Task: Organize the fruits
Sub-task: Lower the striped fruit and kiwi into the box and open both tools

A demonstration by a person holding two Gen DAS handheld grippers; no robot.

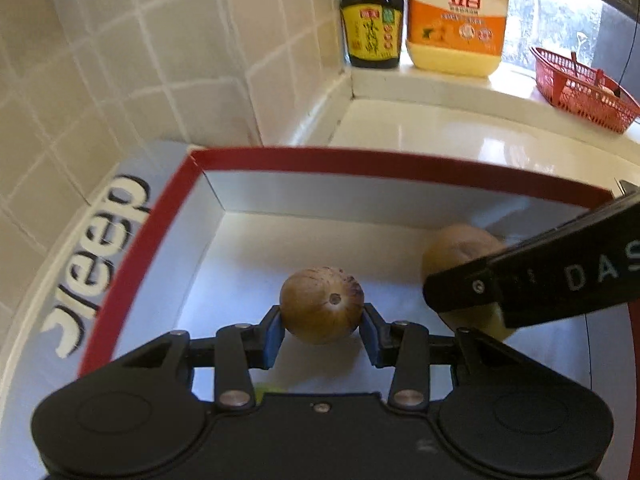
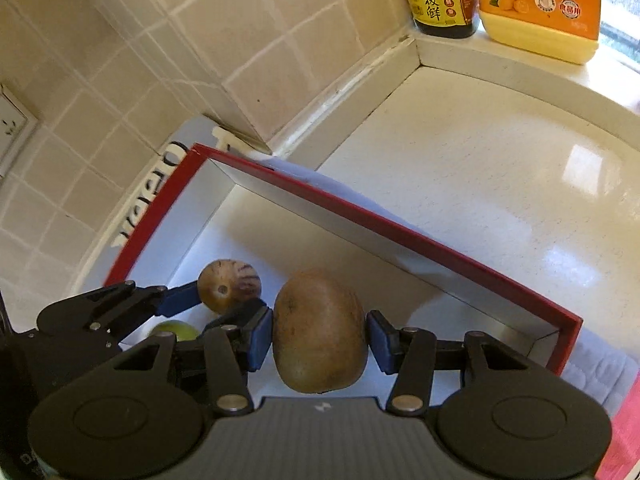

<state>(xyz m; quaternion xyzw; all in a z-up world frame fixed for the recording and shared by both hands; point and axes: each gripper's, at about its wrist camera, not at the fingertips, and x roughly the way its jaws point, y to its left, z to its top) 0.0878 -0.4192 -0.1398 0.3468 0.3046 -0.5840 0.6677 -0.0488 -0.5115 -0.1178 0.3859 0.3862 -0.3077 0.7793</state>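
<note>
Both grippers are over the white box with the red rim [image 2: 400,236], and each one has a fruit. The left gripper [image 1: 322,330] pinches a small round brown fruit [image 1: 322,304] between its blue fingers [image 1: 274,338]. The right gripper [image 2: 320,338] pinches a bigger brown kiwi [image 2: 320,330] the same way. I cannot tell if the fruits touch the box floor or hang just above it.

The job now looks like setting both fruits down inside the box. To do it well, lower each one until it rests, then spread the fingers slowly so the round fruit does not roll. Open one gripper first, because they are very close together. In the right wrist view the left gripper sits at 9 o'clock from the kiwi, almost touching.

A small green fruit [image 2: 174,330] lies in the box at about 8 o'clock from the kiwi, partly hidden. It could get bumped.

On the ledge behind the tabletop [image 2: 480,184], at 12 o'clock, stand a dark sauce bottle [image 1: 372,20] and a yellow soap jug [image 1: 458,20]. A red basket [image 1: 580,88] sits at 2 o'clock in the left wrist view. These are well apart.
</note>
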